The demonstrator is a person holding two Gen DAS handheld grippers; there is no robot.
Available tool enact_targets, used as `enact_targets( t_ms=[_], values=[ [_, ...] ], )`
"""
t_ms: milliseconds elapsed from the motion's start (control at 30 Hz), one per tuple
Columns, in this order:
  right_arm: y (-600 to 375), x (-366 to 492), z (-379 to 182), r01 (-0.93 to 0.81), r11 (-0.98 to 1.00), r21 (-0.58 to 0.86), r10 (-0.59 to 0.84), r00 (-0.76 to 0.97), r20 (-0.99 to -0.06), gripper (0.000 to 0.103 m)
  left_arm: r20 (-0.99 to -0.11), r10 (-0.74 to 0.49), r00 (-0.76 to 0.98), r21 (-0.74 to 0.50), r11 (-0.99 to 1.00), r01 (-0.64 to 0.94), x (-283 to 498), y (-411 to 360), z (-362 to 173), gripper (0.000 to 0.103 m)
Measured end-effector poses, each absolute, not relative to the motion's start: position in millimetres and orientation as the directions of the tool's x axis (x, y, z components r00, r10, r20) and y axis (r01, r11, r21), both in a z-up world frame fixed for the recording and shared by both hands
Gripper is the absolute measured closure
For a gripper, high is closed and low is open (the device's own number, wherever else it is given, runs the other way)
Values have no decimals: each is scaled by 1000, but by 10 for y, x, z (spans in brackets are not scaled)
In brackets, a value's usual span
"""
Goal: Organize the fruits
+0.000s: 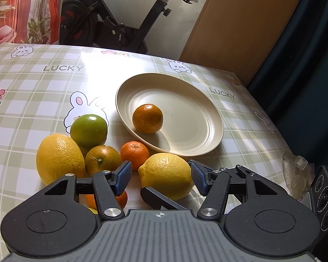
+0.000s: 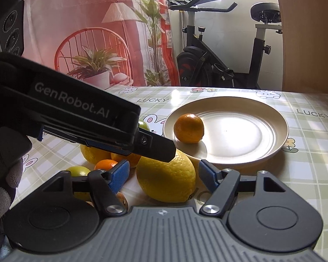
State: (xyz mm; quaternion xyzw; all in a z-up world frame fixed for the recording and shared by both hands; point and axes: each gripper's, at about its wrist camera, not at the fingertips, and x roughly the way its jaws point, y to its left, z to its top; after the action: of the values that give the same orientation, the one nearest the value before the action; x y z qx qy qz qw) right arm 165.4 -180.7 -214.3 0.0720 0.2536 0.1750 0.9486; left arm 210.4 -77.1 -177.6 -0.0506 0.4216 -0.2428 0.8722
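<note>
- Yellow lemon point(image 2: 166, 179) sits on the tablecloth point(image 1: 32, 100) just short of the cream plate point(image 1: 207, 113), between the blue pads of both grippers at once.
- Right gripper point(image 2: 164, 175) stands open: its pads flank the lemon with a gap on each side.
- Left gripper point(image 1: 161, 174) is also open around the same lemon, its pads close to the peel but, as far as I can tell, not pressing; in the right wrist view its finger tip lies over the top of the fruit.
- One hand should take it, I judge; the other backs off so fingers do not clash.
- Close on the widest part, gently, since the peel is rounded and may slip.
- Set it beside the orange point(image 1: 147, 118) already on the plate, not on it.
- Remaining fruit lies left: a second lemon point(image 1: 59, 157), a green lime point(image 1: 88, 131), small oranges.
</note>
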Motion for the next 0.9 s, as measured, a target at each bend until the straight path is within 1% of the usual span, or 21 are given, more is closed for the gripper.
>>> enact_targets(
  t_ms=[167,433,500,800,900],
  values=[
    [-1871,1676,-2153,-302,917,261,393,794,-463,30,-720,-459,521,-279,878,389,2094,-801,-1799,41],
    [-1965,1735,-2180,-290,899,329,424,767,-481,36,-731,-461,503,-282,875,393,2087,-842,-1840,41],
    [-1980,1748,-2188,-289,893,344,433,759,-487,39,-732,-463,501,-288,875,389,2091,-826,-1849,41],
    [-1974,1758,-2186,-292,894,341,433,757,-489,40,-737,-466,490,-302,875,378,2102,-817,-1885,41],
    [-1975,1758,-2185,-292,894,341,434,757,-489,40,-732,-481,483,-325,869,373,2110,-800,-1901,41]
  ],
)
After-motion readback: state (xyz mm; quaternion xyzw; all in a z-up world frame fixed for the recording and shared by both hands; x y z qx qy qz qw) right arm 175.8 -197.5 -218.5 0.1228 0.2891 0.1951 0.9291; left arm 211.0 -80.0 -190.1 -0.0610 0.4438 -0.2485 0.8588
